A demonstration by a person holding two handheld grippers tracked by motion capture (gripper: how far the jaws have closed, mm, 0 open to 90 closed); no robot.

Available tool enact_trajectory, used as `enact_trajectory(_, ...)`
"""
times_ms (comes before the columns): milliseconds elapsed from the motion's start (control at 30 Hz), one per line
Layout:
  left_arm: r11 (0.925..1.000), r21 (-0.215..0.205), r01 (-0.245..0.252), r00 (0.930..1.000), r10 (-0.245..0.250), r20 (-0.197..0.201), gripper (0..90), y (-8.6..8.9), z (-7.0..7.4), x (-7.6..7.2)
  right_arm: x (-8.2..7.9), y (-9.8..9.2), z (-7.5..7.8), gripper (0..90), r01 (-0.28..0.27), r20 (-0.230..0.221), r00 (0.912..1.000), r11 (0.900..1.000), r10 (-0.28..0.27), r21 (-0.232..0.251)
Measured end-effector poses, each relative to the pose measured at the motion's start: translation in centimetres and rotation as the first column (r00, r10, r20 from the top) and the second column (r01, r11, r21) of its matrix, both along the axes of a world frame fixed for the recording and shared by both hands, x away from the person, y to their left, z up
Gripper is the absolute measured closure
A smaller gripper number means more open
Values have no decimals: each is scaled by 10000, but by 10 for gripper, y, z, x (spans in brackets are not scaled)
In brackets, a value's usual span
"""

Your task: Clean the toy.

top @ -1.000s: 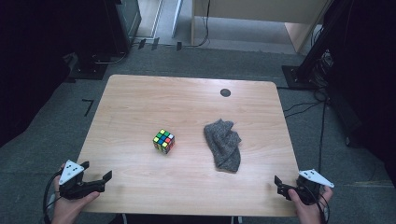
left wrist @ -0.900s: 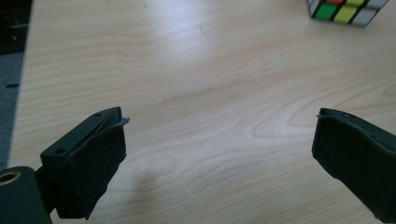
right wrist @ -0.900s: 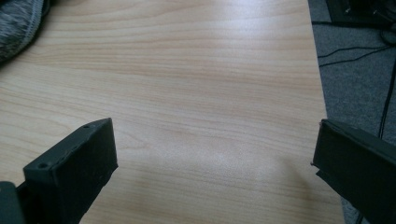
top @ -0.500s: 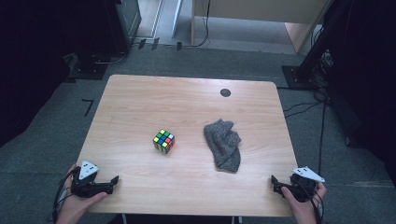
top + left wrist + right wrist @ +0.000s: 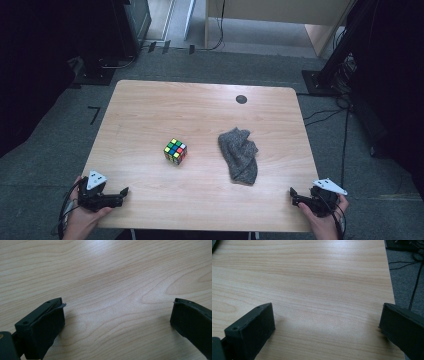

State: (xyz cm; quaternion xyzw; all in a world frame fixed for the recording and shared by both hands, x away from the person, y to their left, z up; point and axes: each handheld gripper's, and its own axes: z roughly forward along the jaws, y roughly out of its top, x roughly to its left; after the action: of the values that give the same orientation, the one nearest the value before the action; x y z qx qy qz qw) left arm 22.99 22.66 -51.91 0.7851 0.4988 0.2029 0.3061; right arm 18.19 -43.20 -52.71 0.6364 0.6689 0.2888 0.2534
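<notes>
A colourful puzzle cube (image 5: 175, 151) sits near the middle of the wooden table (image 5: 200, 110). To its right lies a crumpled grey cloth (image 5: 239, 154). My left gripper (image 5: 122, 196) rests at the front left corner, well short of the cube. Its jaws have just been opening and stand wide apart over bare wood (image 5: 117, 312), with nothing between them. At the front right corner my right gripper (image 5: 294, 196) is open too, and its jaws frame bare tabletop (image 5: 327, 315) near the table's right edge. Each gripper is held by a hand.
A small black disc (image 5: 241, 99) is set in the table near its far edge. Grey carpet surrounds the table, with cables (image 5: 325, 116) on the floor to the right and dark stands behind.
Both grippers have edged slightly inward along the front edge. The cube and the cloth lie where they were.
</notes>
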Motion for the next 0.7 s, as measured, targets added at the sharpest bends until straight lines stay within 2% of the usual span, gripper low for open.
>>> enact_trajectory(700,10000,5,-2,10000,2,-1,0,0,0,0,0,-1,0,4,30,55,10000,10000,-30,72)
